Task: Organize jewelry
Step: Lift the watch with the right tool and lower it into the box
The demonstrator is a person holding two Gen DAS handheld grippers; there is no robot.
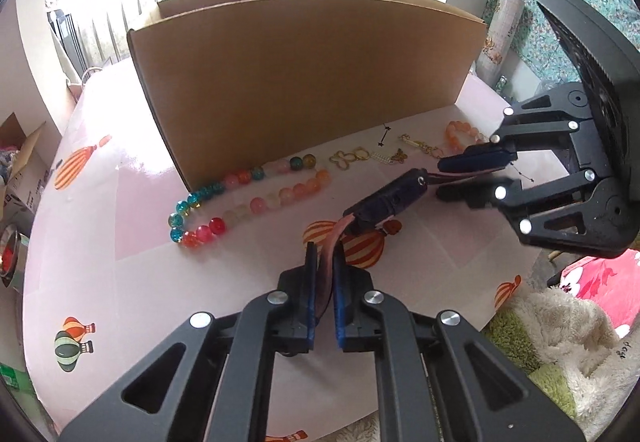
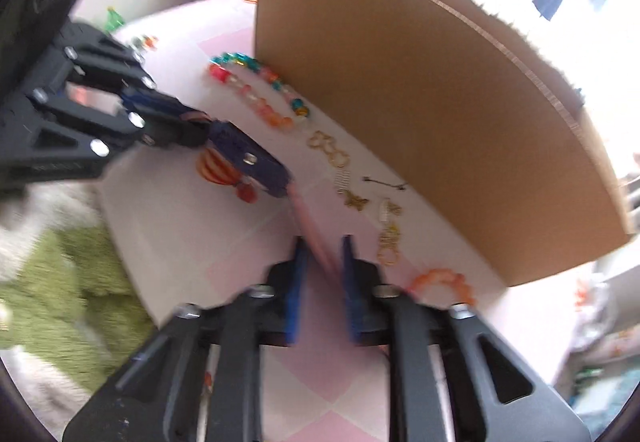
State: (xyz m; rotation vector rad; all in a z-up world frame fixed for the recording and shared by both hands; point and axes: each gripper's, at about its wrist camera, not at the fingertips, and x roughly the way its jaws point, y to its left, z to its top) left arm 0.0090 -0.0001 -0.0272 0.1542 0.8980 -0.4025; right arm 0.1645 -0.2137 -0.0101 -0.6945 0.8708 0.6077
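Both grippers are clamped on the same piece: a watch (image 1: 386, 198) with a dark blue body and a pale pink strap (image 1: 329, 262), strung between them above the pink table (image 1: 100, 282), over a striped balloon print.

The left gripper (image 1: 325, 274) has its blue pads closed tight on one end of the strap; you can see the pink band squeezed flat between them. The right gripper (image 1: 460, 178) comes in from the right side with its jaws shut on the other end of the strap, the watch body hanging in the middle. From the right wrist view the picture is smeared, but the pink strap (image 2: 316, 242) runs straight into the narrow slit between that gripper's pads.

A tall cardboard box (image 1: 304, 78) stands upright toward the far edge of the table. Along its foot lies a long bead necklace (image 1: 248, 198) in teal, red, pink and orange, doubled into a loop. Next to it, toward the right edge, a row of small gold charms (image 1: 384, 155), among them a butterfly, and a thin dark pin. Past those, near the box's right corner, an orange bead bracelet (image 1: 464, 134).
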